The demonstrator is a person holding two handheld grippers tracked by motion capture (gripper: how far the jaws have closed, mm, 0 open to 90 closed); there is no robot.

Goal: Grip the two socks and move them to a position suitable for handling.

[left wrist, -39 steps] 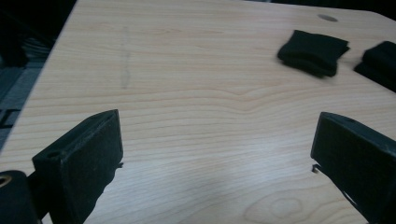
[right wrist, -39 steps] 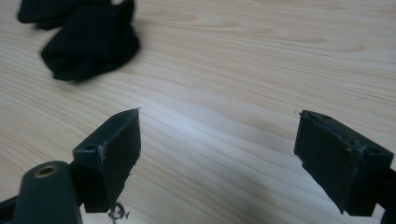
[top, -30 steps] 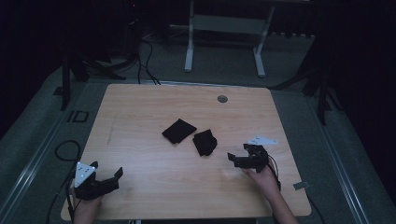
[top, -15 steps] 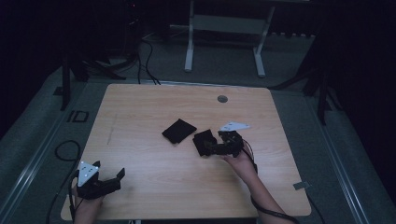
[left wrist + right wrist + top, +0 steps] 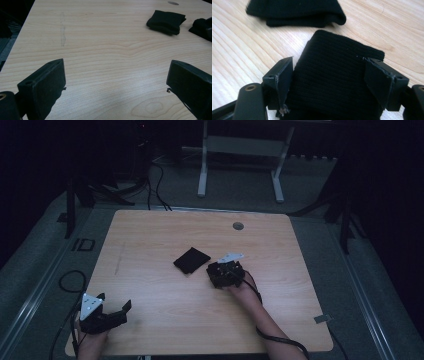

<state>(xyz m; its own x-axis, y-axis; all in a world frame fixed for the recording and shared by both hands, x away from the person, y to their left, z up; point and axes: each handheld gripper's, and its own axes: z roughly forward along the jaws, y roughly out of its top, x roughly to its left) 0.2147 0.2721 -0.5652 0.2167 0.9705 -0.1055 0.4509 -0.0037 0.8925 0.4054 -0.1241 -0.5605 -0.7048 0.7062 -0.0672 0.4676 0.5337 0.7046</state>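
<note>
Dim, murky high view, surroundings lost in darkness beyond the table (image 5: 150, 235); brighter, evenly lit gripper views, soft blur at near edges.

Two folded black knit cloths, mid-table.
One (image 5: 191, 260) flat near centre; other (image 5: 337, 82) just beside, toward right edge, between gripper jaws.

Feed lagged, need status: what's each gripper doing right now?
Left gripper: open, holding nothing.
Right gripper: open, jaws either side of a folded black cloth.
</note>
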